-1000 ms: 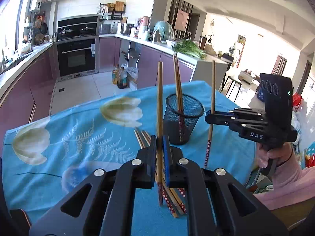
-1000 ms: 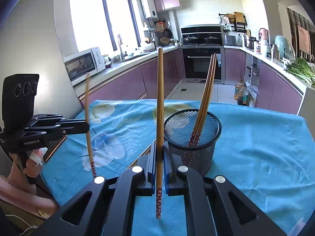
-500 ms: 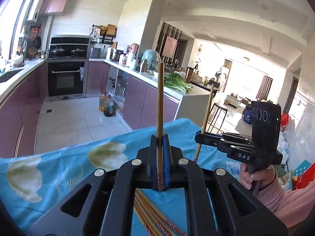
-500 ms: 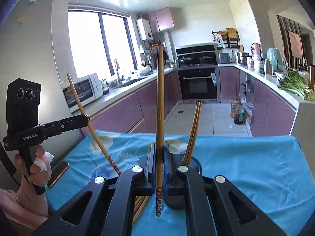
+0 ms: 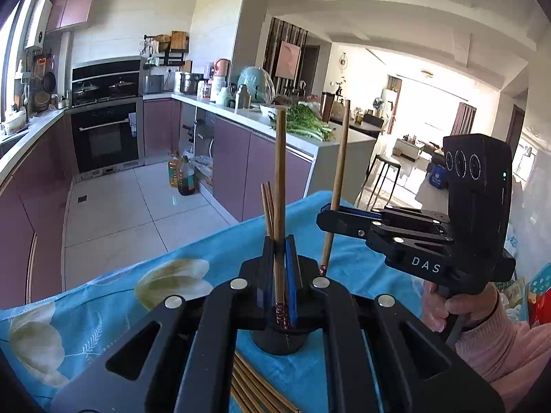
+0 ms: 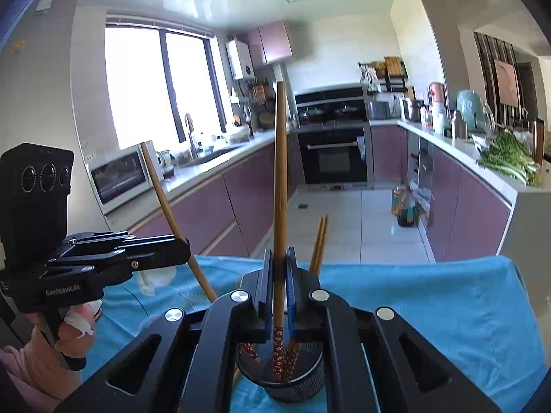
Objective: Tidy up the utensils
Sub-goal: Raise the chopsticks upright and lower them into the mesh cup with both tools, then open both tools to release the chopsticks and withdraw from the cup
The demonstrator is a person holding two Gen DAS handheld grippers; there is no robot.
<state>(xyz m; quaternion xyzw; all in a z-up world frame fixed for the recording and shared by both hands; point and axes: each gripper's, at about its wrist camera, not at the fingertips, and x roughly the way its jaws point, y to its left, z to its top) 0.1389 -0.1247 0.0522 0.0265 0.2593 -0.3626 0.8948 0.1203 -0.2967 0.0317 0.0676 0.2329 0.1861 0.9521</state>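
Kitchen w/ blue floral tablecloth [image 5: 103, 296]. Left gripper [image 5: 279, 258] & right gripper [image 6: 279, 268] each clamp one upright chopstick [image 5: 280, 186] [image 6: 279, 179] (patterned tips down) above mesh cup [image 6: 296, 382] holding two more.

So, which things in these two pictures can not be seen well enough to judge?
- Mesh cup: both views, mostly hidden behind each tool's own frame.
- Loose chopsticks on the cloth: left wrist view, cut off by the bottom edge and the left tool; no count possible.
- Left tool's chopstick tip: right wrist view, hidden behind the right tool; in the cup or not, unclear.
- Countertop jars: too small.
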